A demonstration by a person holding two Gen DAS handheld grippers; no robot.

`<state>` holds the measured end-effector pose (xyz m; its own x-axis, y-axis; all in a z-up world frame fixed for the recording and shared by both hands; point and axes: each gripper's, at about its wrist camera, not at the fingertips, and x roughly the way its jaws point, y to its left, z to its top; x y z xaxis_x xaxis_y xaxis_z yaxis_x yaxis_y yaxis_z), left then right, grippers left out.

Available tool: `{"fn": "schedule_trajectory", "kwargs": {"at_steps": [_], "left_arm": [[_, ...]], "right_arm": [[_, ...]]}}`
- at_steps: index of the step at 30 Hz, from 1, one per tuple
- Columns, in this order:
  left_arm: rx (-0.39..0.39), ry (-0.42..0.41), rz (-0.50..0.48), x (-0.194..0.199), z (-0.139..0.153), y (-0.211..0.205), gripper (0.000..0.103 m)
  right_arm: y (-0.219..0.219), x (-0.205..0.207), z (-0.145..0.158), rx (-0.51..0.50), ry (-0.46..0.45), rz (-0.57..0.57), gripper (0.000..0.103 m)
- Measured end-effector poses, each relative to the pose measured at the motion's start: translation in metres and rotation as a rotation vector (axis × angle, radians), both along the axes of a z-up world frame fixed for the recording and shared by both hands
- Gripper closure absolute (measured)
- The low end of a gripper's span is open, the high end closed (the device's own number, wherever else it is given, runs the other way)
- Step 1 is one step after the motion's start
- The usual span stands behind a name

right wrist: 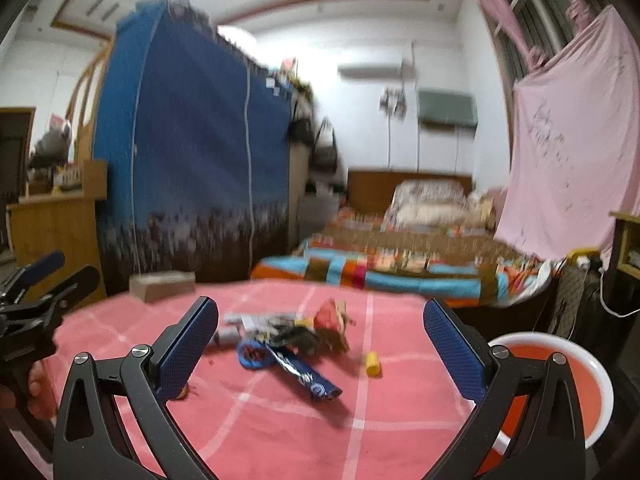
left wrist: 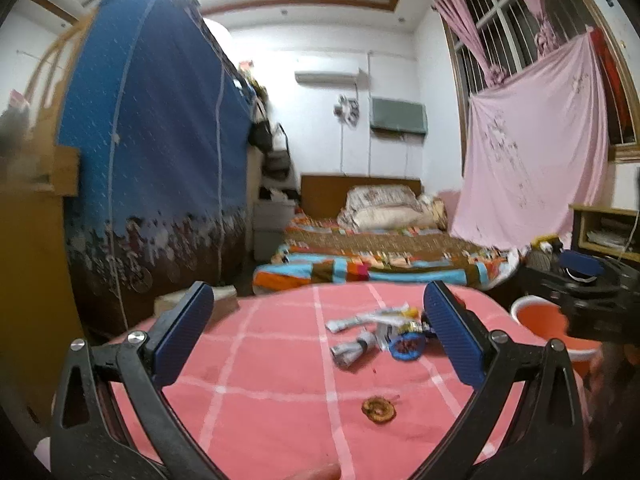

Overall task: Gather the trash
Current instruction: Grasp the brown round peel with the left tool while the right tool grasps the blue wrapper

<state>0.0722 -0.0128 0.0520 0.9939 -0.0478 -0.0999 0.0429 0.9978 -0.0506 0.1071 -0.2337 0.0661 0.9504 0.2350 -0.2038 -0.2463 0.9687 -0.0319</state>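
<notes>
A pile of trash lies on a table with a pink checked cloth (left wrist: 260, 380). In the left wrist view it shows white crumpled wrappers (left wrist: 352, 350), a blue ring (left wrist: 406, 348) and a brown round scrap (left wrist: 378, 410) nearer me. In the right wrist view the pile holds a dark blue wrapper (right wrist: 308, 378), a red packet (right wrist: 330, 314), a blue ring (right wrist: 252, 354) and a small yellow piece (right wrist: 373, 363). My left gripper (left wrist: 318, 340) is open and empty above the cloth. My right gripper (right wrist: 320, 348) is open and empty, with the pile between its fingers' lines of sight.
An orange bin with a white rim (right wrist: 560, 384) stands off the table's right edge; it also shows in the left wrist view (left wrist: 544, 318). A blue wardrobe (left wrist: 160, 152) stands at left, a bed (left wrist: 380, 256) behind the table. A small box (right wrist: 162, 285) sits at the far left edge.
</notes>
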Motion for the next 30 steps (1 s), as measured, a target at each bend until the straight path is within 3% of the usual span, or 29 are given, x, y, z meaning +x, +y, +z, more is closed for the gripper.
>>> {"fn": "schedule_trajectory", "kwargs": {"at_steps": [6, 10, 12, 16, 21, 25, 27, 30], "left_arm": [[-0.038, 0.161, -0.044, 0.022, -0.021, 0.001, 0.015], [-0.058, 0.254, -0.097, 0.031, -0.033, -0.003, 0.025], [-0.066, 0.303, -0.133, 0.036, -0.038, -0.006, 0.032], [-0.067, 0.411, -0.201, 0.047, -0.052, -0.016, 0.047], [-0.04, 0.512, -0.252, 0.057, -0.064, -0.03, 0.058], [-0.013, 0.585, -0.257, 0.068, -0.072, -0.036, 0.082], [0.004, 0.59, -0.246, 0.068, -0.072, -0.039, 0.088], [0.016, 0.59, -0.256, 0.066, -0.07, -0.041, 0.091]], "right_arm": [[0.001, 0.044, -0.019, -0.005, 0.213, 0.033, 0.0], [0.0, 0.061, -0.028, 0.007, 0.327, 0.064, 0.001], [0.001, 0.071, -0.034, 0.008, 0.397, 0.08, 0.005], [0.003, 0.085, -0.046, 0.009, 0.496, 0.117, 0.023], [0.006, 0.095, -0.054, 0.018, 0.577, 0.171, 0.031], [0.006, 0.102, -0.055, 0.04, 0.604, 0.198, 0.041], [0.006, 0.106, -0.053, 0.052, 0.613, 0.209, 0.043], [0.004, 0.106, -0.052, 0.069, 0.618, 0.225, 0.055]]}}
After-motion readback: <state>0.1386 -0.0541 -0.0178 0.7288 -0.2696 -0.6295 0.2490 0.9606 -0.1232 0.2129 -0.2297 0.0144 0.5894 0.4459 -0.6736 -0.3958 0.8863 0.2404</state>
